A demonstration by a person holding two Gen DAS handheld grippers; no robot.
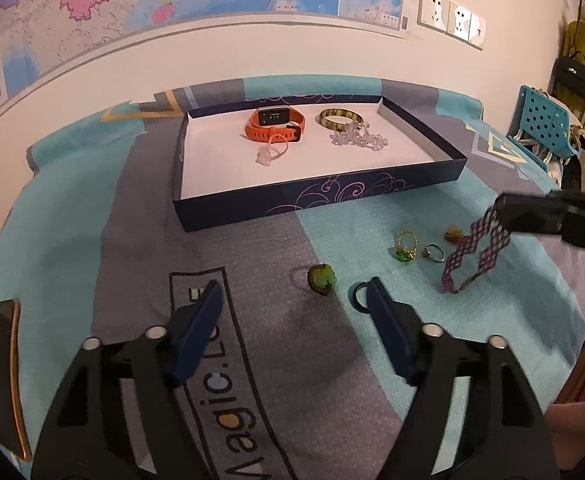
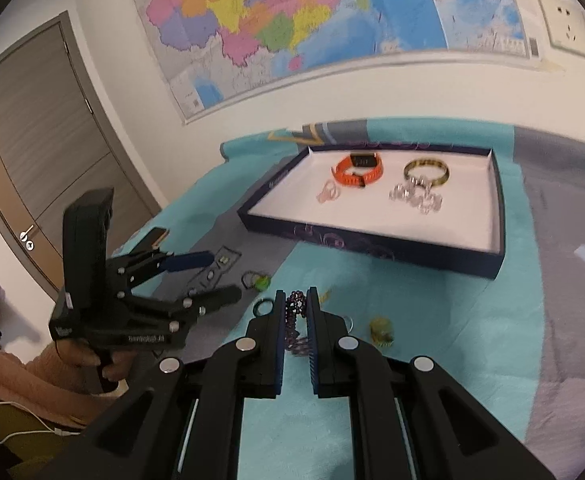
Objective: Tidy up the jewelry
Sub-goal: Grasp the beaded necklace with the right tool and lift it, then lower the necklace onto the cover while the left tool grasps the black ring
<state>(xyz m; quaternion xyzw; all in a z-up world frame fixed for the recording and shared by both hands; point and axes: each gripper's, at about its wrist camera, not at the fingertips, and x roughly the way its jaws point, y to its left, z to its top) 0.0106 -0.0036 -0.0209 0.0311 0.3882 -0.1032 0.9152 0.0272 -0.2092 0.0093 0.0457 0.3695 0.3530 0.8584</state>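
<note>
Beaded purple bracelet (image 2: 295, 322): clamped between right gripper (image 2: 295, 312) fingers, dangling above the bed's blanket (image 1: 352, 360). Rings lay beneath. Tray (image 1: 320, 196), well apart, held watch (image 1: 274, 122), bangle. Left gripper (image 1: 292, 300): fingers apart, empty. Advice: carry level, release low inside the tray.

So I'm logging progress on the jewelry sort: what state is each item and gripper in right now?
right gripper: jaws shut on the purple beaded bracelet.
purple beaded bracelet: lifted, hanging from the right gripper.
left gripper: jaws open, holding nothing.
box: open, no lid on.
orange watch: in the box, strap fastened.
striped bangle: in the box.
clear bead bracelet: in the box.
gold ring with green stone: on the blanket, outside the box.
</note>
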